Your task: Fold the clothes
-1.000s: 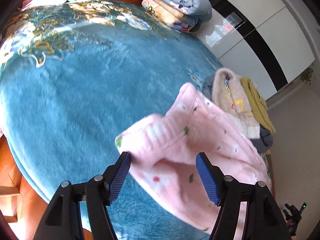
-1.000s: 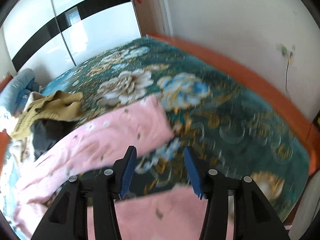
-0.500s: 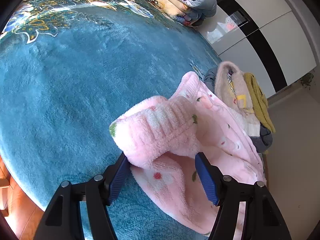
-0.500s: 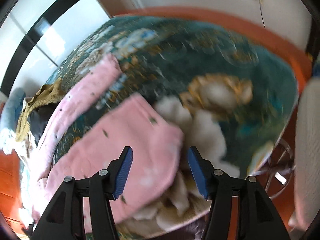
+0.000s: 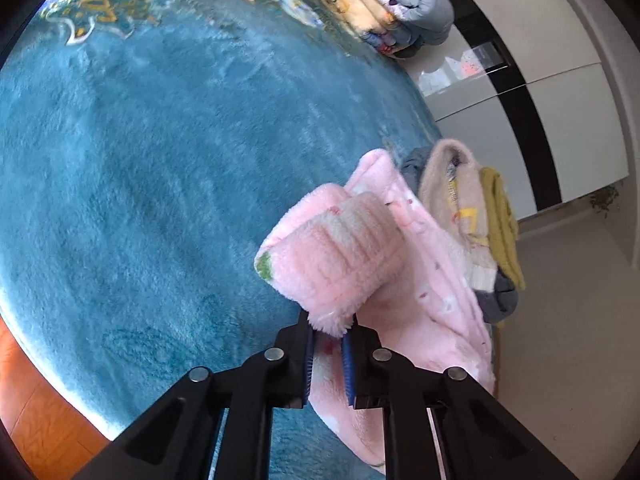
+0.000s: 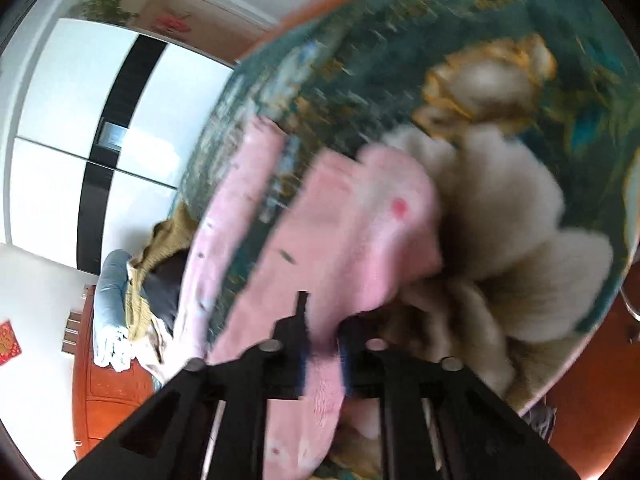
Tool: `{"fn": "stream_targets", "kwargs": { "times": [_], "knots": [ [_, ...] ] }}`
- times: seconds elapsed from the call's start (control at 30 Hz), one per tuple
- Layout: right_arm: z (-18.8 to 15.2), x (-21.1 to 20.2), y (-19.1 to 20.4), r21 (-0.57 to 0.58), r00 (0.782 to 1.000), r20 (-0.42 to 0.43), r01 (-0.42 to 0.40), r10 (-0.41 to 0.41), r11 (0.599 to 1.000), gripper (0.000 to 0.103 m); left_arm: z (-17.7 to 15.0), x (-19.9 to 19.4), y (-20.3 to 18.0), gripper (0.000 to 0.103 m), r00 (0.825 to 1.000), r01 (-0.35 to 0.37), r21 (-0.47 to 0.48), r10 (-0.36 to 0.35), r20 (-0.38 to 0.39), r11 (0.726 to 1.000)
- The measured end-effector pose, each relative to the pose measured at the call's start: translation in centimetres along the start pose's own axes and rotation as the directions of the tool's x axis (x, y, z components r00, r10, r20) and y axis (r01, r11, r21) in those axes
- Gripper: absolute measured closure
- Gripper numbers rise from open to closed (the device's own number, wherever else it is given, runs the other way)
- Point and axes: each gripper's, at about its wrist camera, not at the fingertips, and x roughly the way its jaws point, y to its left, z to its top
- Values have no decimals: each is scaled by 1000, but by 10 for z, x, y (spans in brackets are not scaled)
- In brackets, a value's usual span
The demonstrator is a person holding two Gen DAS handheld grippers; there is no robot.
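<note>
A pink fleece garment point(image 5: 424, 304) with small flower prints lies on the teal plush blanket point(image 5: 160, 168). My left gripper point(image 5: 328, 330) has its jaws closing, and its blue pads pinch the ribbed cuff point(image 5: 336, 256), which stands lifted above the fingers. In the blurred right wrist view the same pink garment point(image 6: 360, 220) spreads over the flowered part of the blanket point(image 6: 400, 60). There my right gripper point(image 6: 322, 322) is closing its jaws, with a fold of the pink fabric pressed between the pads.
Beside the pink garment sits a heap of clothes: a beige fleece point(image 5: 452, 192), a mustard knit point(image 5: 500, 216) and a grey piece point(image 5: 500, 296). Folded quilts point(image 5: 392, 4) are stacked at the far bed edge. A white and black wardrobe point(image 5: 520, 80) stands behind. The orange wooden bed frame point(image 5: 36, 400) rims the blanket.
Both grippers went from wide open to closed on the pink garment. The right gripper rolled and dropped toward the fabric. The left one stayed put while the cuff bunched up between its fingers.
</note>
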Motion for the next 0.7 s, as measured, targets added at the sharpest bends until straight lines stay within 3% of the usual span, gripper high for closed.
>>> {"fn": "stream_targets", "kwargs": {
  "times": [0.07, 0.17, 0.27, 0.4, 0.57, 0.7],
  "knots": [
    [5, -9, 16, -26, 999, 36, -39, 40, 999, 98, 2, -12, -6, 92, 997, 75, -3, -75, 10, 997],
    [10, -31, 36, -48, 987, 90, -126, 130, 991, 98, 8, -40, -13, 95, 966, 258, -46, -257, 28, 965],
    [28, -46, 56, -71, 976, 133, -161, 170, 984, 98, 28, -56, -29, 95, 956, 288, -35, -286, 65, 957],
    [70, -33, 92, -52, 977, 164, -131, 138, 990, 98, 64, -30, -53, 95, 931, 364, -129, -359, 58, 922],
    [124, 33, 146, -38, 989, 138, -41, 46, 998, 98, 102, 23, -90, 95, 944, 329, -217, -325, 56, 919],
    [161, 106, 179, -56, 994, 99, 47, -41, 997, 98, 135, 69, -109, 95, 967, 255, -260, -248, 60, 931]
  ]
}}
